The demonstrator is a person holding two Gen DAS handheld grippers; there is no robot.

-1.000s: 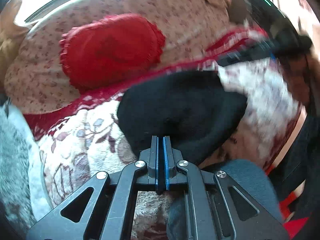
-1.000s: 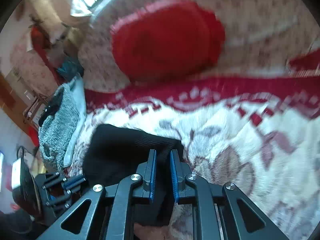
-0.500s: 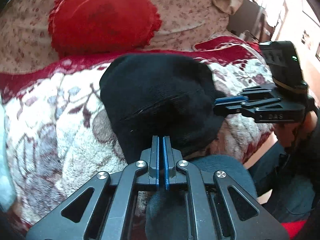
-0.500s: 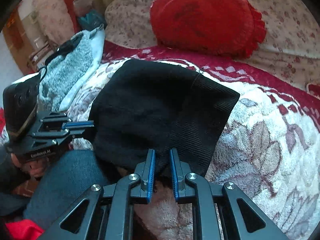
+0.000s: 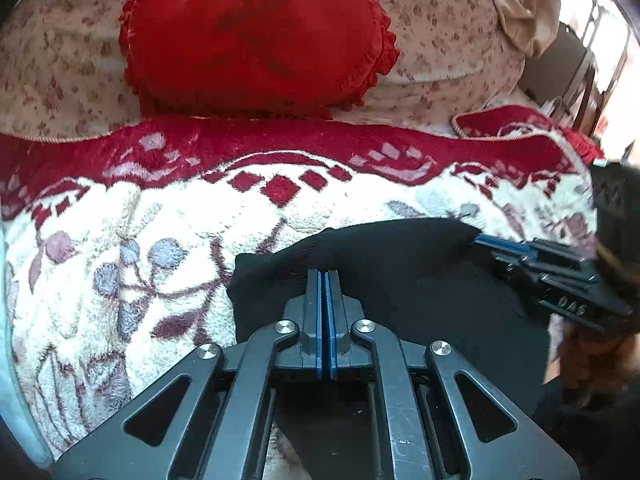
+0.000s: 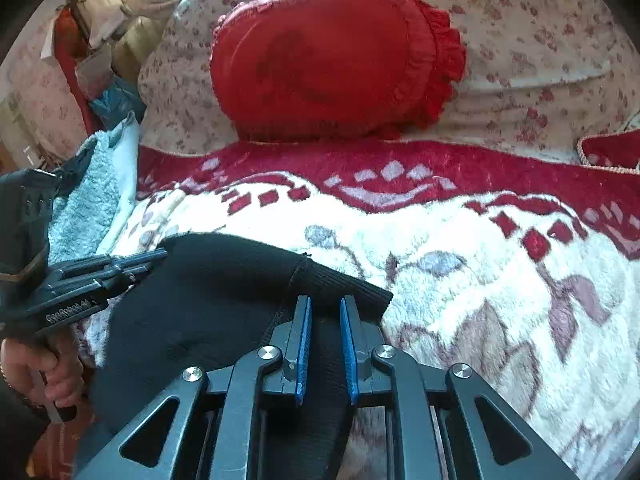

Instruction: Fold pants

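Note:
Black pants [image 5: 404,280] lie low on the near part of a white and red floral blanket [image 5: 140,248], stretched between both grippers. My left gripper [image 5: 325,276] is shut, its pads pinching the pants' left edge. In the right wrist view the same gripper [image 6: 160,255] holds the pants' far left corner, with a hand [image 6: 52,368] around its handle. My right gripper [image 6: 324,304] is shut on the ribbed waistband of the pants [image 6: 224,292], thick cloth running between its blue pads. From the left wrist view, the right gripper [image 5: 482,239] bites the pants' right corner.
A red frilled pillow [image 6: 328,60] leans on a flowered cushion [image 6: 540,40] behind the blanket [image 6: 480,288]. A grey-blue towel [image 6: 88,204] lies at the blanket's left edge, with clutter [image 6: 100,52] beyond it. A chair [image 5: 572,68] stands far right.
Both grippers have come down and toward the blanket's near edge with the pants. The cloth, spread high half a second ago, now lies low and flat. Neither grip has changed.

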